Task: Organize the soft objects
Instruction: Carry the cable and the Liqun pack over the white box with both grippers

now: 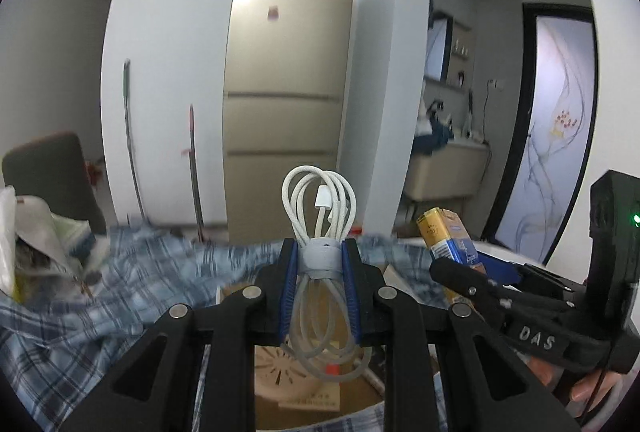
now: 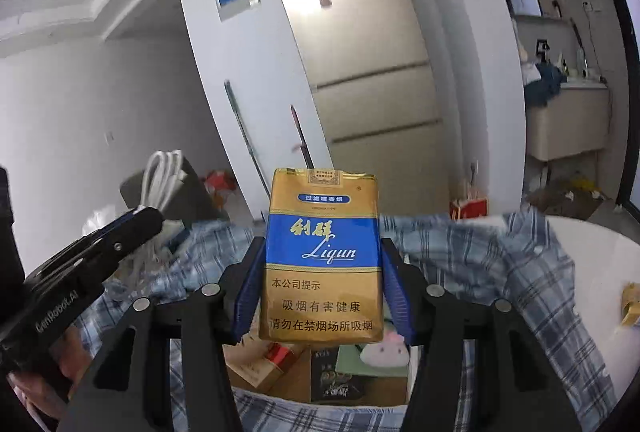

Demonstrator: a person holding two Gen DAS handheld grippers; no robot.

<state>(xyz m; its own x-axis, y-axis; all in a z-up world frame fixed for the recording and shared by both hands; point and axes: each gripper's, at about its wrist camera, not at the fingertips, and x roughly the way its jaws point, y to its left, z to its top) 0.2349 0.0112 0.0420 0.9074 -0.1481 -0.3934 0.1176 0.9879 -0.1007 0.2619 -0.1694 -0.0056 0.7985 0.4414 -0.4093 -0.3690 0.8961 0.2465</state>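
Both hands are loaded, and neither load has been put down yet. The left gripper (image 1: 319, 274) is clenched on the coiled white cable (image 1: 319, 208), its blue pads pressing on the grey strap that binds the loops, with the coil sticking up above the fingers and hanging below them. The right gripper (image 2: 322, 292) grasps the cigarette pack (image 2: 322, 256) across its width, and the pack stands upright with its printed face to the camera.

Taking the cardboard box (image 2: 276, 372) as the landmark: both grippers hang above its open top, the cable over the side where a round beige gadget (image 1: 280, 372) lies, the pack over the side holding a dark small carton (image 2: 334, 376) and a pale plush toy (image 2: 386, 350). A blue plaid cloth (image 1: 72, 316) is bunched around the box on every visible side (whether it lines the box or merely lies round it I cannot tell). The white table (image 2: 592, 272) shows just past the cloth on the right of the box, and a small yellow wrapper (image 2: 630, 302) lies on it.

I'd judge the work is midway: some things already sit in the box, these two look next to go in, and the plaid cloth and the plastic bags (image 1: 28, 236) to the left of the box remain unsorted.
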